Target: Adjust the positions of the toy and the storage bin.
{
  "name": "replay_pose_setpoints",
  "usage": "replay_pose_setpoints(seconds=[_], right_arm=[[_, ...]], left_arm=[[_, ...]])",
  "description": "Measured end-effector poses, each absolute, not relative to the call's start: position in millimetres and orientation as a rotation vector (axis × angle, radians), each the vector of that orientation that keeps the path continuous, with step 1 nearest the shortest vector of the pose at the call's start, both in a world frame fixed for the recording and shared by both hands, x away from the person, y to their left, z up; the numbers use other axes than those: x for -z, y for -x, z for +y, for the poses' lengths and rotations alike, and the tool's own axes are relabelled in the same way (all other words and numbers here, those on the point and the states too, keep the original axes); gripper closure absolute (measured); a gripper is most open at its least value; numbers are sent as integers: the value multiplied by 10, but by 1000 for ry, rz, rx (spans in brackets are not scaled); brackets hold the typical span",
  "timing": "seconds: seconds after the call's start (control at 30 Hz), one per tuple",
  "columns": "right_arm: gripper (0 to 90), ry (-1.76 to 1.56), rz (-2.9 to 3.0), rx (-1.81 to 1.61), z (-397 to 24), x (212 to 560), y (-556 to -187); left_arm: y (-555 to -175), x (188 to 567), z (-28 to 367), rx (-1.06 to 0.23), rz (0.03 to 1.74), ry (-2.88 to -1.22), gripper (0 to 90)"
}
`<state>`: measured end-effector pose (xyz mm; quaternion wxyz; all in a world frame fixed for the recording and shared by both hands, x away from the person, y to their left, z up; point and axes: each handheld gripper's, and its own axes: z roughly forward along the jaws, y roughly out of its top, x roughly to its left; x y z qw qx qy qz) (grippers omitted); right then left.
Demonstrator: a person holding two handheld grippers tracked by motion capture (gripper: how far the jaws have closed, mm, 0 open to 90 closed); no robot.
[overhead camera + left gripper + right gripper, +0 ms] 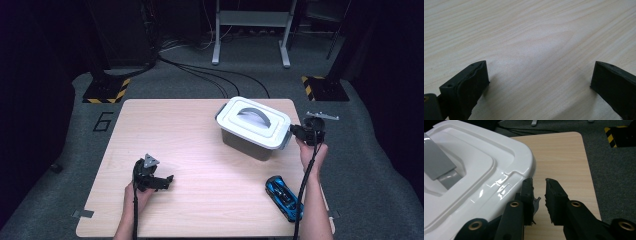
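The box (254, 127) stands on the far right part of the tabletop (200, 150), its white lid (474, 170) on and its grey handle (254, 116) lying flat across the top. Its grey latch (537, 202) sits at the right end, low on the lid's edge.

The right gripper (539, 182) is held just beside that right end of the box, level with the lid rim. In the right gripper view its jaws stand nearly together, a narrow gap between them, with the latch just behind the left jaw (whether the pad touches it cannot be told). Nothing sits in the gap itself. The right hand (312, 152) grips the tool from below, cable trailing down along the forearm.

The left gripper (162, 181) rests low over the near left part of the tabletop, well apart from the box. Its jaws are wide apart, bare wood between them.

A blue toy car (284, 196) lies on the near right part of the tabletop, just beside the right forearm, apart from the box.
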<state>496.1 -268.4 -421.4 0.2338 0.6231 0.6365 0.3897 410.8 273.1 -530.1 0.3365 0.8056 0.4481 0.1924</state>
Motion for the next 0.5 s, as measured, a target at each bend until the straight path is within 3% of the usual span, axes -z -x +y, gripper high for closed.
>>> replay_pose_setpoints(seconds=[0.13,0.5], right_arm=[[814,-1738,1744,-1128,-2708,4297,-4965],[807,-1739,1774,-1196,-2618,4314,-4835]], left_arm=[[-4109,5294,2740,-498,1160,-2118,13],[-4110,5294,2741,-498,1159,-2120,13]])
